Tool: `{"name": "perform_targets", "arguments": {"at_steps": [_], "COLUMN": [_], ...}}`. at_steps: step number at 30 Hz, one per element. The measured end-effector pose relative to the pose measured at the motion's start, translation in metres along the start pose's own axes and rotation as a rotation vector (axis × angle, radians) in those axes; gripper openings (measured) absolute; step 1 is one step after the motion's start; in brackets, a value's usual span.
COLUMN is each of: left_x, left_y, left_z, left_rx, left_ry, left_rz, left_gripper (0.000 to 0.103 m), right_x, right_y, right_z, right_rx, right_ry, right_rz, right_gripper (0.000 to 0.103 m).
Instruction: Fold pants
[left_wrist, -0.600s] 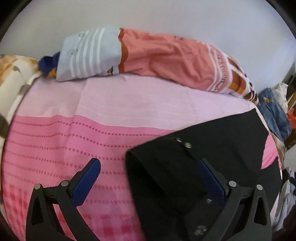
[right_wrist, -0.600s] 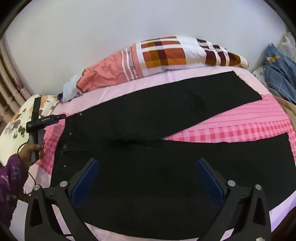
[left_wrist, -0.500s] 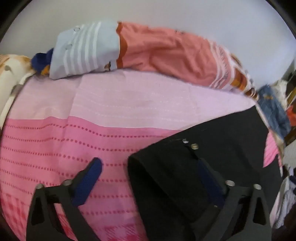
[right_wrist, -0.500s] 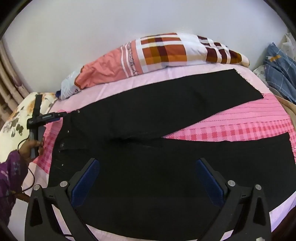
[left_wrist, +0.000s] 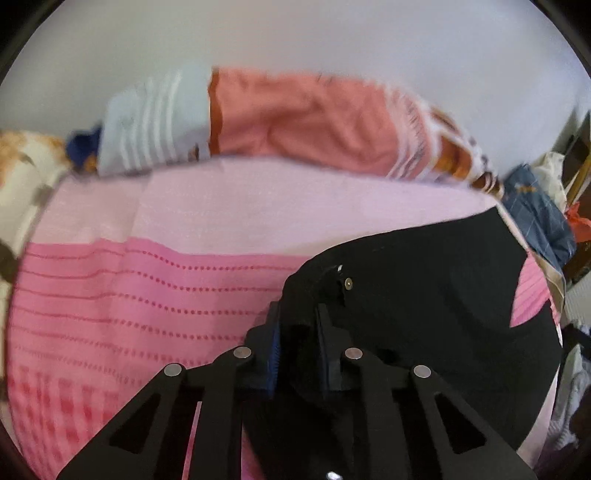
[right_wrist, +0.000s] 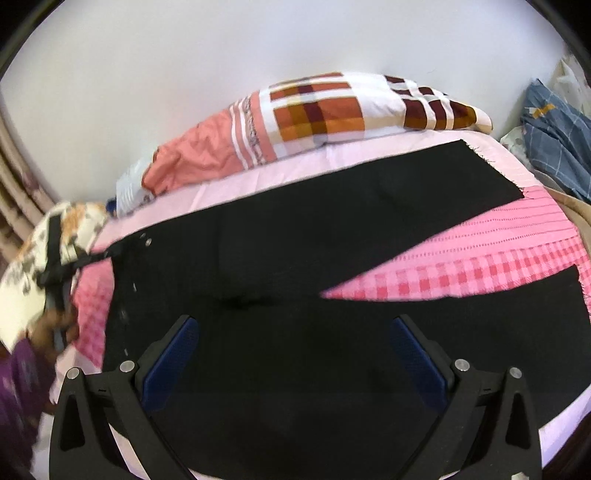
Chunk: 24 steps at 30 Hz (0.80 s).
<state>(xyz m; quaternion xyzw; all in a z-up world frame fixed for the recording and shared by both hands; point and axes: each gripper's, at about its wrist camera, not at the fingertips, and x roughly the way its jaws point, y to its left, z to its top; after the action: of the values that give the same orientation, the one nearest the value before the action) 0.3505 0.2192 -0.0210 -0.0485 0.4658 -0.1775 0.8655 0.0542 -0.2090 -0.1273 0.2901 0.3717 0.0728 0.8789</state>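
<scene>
Black pants (right_wrist: 295, 258) lie spread on a pink bedsheet (right_wrist: 517, 251), legs splayed apart towards the right. In the left wrist view my left gripper (left_wrist: 297, 343) is shut on the waistband corner of the pants (left_wrist: 406, 295), beside a metal button (left_wrist: 347, 283). In the right wrist view my right gripper (right_wrist: 295, 354) is open over the seat of the pants, holding nothing. My left gripper also shows in that view at the far left (right_wrist: 55, 258), at the waistband corner.
A patchwork pillow (right_wrist: 314, 114) lies along the wall behind the pants. A floral cushion (right_wrist: 33, 258) sits at the left. Blue checked cloth (right_wrist: 554, 140) is piled at the right bed edge. Bare pink sheet (left_wrist: 129, 295) lies left of the waistband.
My left gripper has closed from wide open onto the waistband corner. My right gripper has stayed open over the pants, shifting slightly.
</scene>
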Motion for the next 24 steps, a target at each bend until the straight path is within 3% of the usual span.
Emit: {"name": "perform_targets", "arguments": {"at_steps": [6, 13, 18, 19, 21, 23, 24], "left_x": [-0.04, -0.083, -0.086, -0.087, -0.087, -0.086, -0.086], "left_y": [-0.058, -0.112, -0.124, -0.127, -0.13, -0.132, -0.132], "left_z": [-0.026, -0.086, -0.127, -0.134, -0.145, -0.151, -0.152], "left_rx": [0.048, 0.051, -0.05, -0.057, -0.067, -0.082, -0.091], "left_ry": [-0.085, -0.161, -0.126, -0.123, -0.121, -0.114, -0.114], "left_rz": [-0.016, -0.043, -0.101, -0.1, -0.107, -0.113, -0.115], "left_gripper": [0.017, 0.017, 0.017, 0.017, 0.017, 0.017, 0.017], "right_x": [0.024, 0.099, 0.152, 0.165, 0.177, 0.189, 0.196], "right_y": [-0.029, -0.062, -0.084, -0.09, -0.091, -0.093, -0.091], "right_z": [0.042, 0.094, 0.135, 0.144, 0.149, 0.161, 0.167], "right_rx": [0.15, 0.295, 0.343, 0.383, 0.373, 0.383, 0.361], "right_ry": [-0.009, 0.208, 0.247, 0.272, 0.235, 0.235, 0.234], "right_rz": [0.187, 0.396, 0.399, 0.418, 0.413, 0.422, 0.418], "right_gripper": [0.103, 0.103, 0.103, 0.1, 0.09, 0.087, 0.077]}}
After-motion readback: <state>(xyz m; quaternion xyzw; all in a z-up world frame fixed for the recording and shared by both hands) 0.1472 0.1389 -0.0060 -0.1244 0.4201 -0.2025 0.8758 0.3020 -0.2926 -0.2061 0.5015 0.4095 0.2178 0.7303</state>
